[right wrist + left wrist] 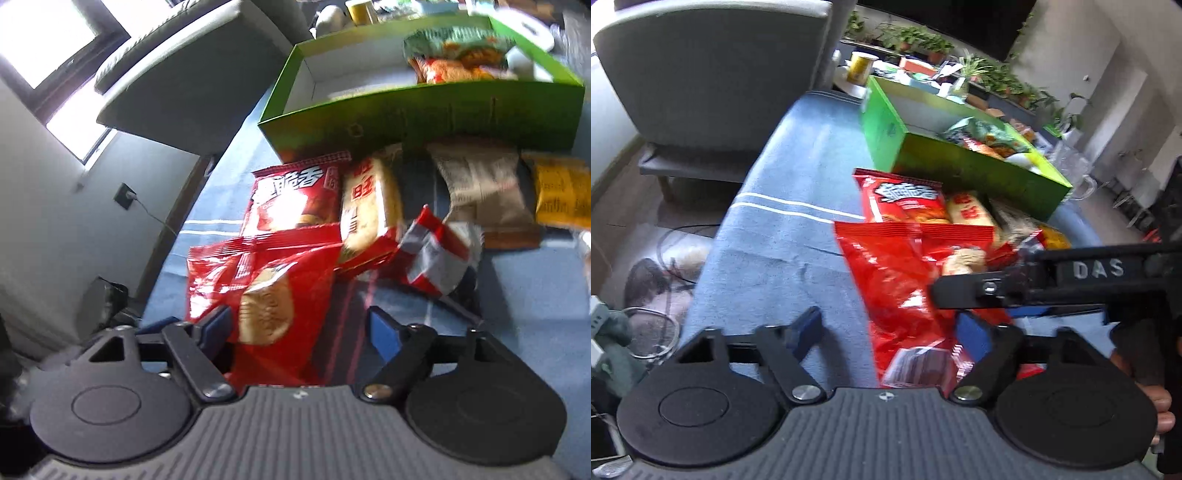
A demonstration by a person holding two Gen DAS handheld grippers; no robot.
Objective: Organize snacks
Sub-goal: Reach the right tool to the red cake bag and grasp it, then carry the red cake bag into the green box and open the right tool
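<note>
Left wrist: left gripper (890, 332) jaws wide apart, gripping nothing, big red snack bag (897, 280) lying between the fingers on the blue cloth (783, 229). Right gripper (1015, 291) reaches in over the bag from the right. Green box (960, 166) beyond, some packets inside. Right wrist: right gripper (301, 328) also spread wide, same red bag (266, 295) between the fingers, not clamped.

A blue cloth with white stripes (783, 206) covers the desk. On it stand a green box (424, 110) and, just beside it, a heap of snack packets (369, 206), red, brown and yellow.
</note>
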